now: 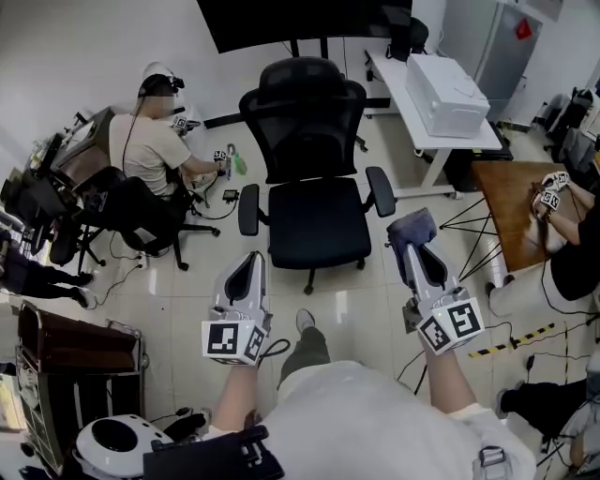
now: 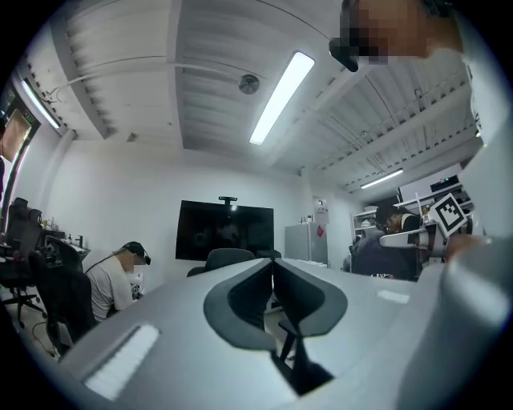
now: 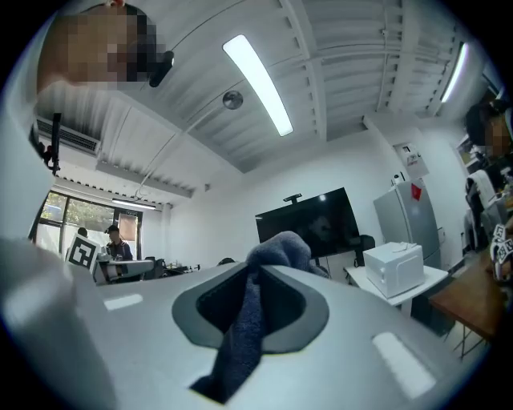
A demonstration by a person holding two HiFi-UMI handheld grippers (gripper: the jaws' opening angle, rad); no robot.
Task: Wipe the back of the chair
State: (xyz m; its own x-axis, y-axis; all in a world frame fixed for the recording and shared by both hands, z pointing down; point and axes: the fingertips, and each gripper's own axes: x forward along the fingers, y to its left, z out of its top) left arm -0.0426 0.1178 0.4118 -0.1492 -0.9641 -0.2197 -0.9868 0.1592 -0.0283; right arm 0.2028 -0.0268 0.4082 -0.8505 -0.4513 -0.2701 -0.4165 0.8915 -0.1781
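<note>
The black office chair (image 1: 314, 183) stands in the middle of the tiled floor (image 1: 187, 281), its seat turned toward the person holding the tools and its mesh back (image 1: 305, 117) on the far side, toward the wall with the dark screen (image 1: 300, 19). Nothing is touching the chair's back.

The right tongs (image 1: 419, 251) are clamped on a blue-grey cloth (image 1: 411, 228). The cloth bunches above the tips and hangs down between the two halves. It is held up in front of the chair's seat, off to the side of one armrest (image 1: 381, 191) and clear of the chair. The left tongs (image 1: 247, 265) are closed with nothing in them, their tips pressed together. They are raised level with the other pair, in front of the opposite armrest (image 1: 248, 208).

Beside the chair, a white counter (image 1: 441, 136) carries a white box (image 1: 445, 94) near its far edge. On the other side, another person (image 1: 150, 150) sits in a dark chair close to the wall, bent over some gear.
</note>
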